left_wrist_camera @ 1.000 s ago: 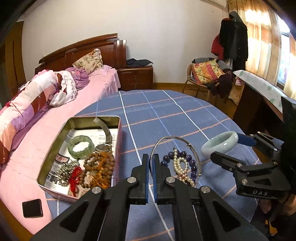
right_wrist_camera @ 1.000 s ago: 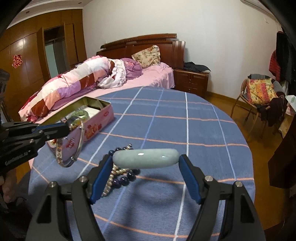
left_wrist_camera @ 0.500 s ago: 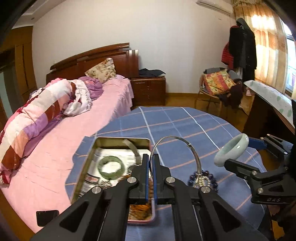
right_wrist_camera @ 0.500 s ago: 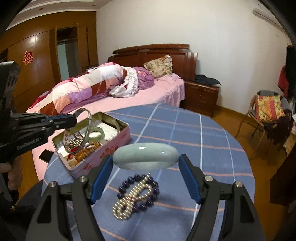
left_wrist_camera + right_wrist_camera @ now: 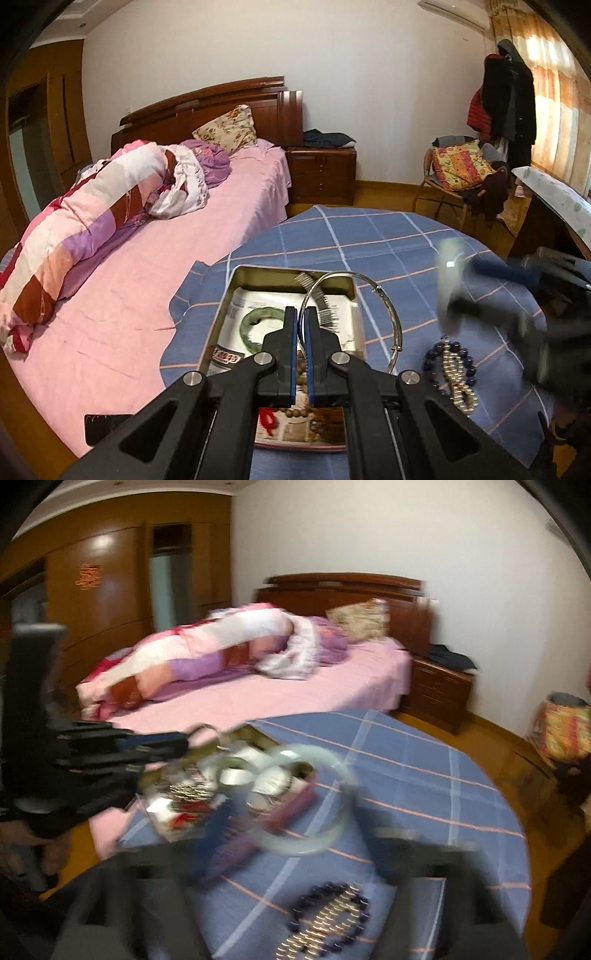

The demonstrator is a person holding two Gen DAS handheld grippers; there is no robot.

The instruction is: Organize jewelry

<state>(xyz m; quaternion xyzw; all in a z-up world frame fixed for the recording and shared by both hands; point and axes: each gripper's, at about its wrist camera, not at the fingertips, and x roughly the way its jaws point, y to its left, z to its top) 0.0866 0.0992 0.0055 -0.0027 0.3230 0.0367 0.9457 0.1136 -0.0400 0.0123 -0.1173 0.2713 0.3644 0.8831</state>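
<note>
My left gripper point(image 5: 302, 325) is shut on a thin silver bangle point(image 5: 384, 306) and holds it above the open metal tin point(image 5: 221, 314). The tin holds a green jade bangle point(image 5: 258, 321), wooden beads and other pieces. My right gripper point(image 5: 295, 823), blurred by motion, is shut on a pale jade bangle point(image 5: 332, 834) and hangs to the right of the tin; it shows blurred in the left wrist view point(image 5: 448, 273). A pearl and dark bead bracelet pile point(image 5: 456, 373) lies on the blue checked tablecloth point(image 5: 369, 236).
A pink bed point(image 5: 147, 258) with a rolled quilt lies to the left, close to the table. A black phone point(image 5: 103, 428) lies on the bed's edge. A chair with a cushion point(image 5: 461, 170) and a nightstand point(image 5: 321, 177) stand behind.
Both grippers moved left toward the tin with their bangles. The right gripper has tipped, so the pale bangle now shows as a ring, and it is still moving.
</note>
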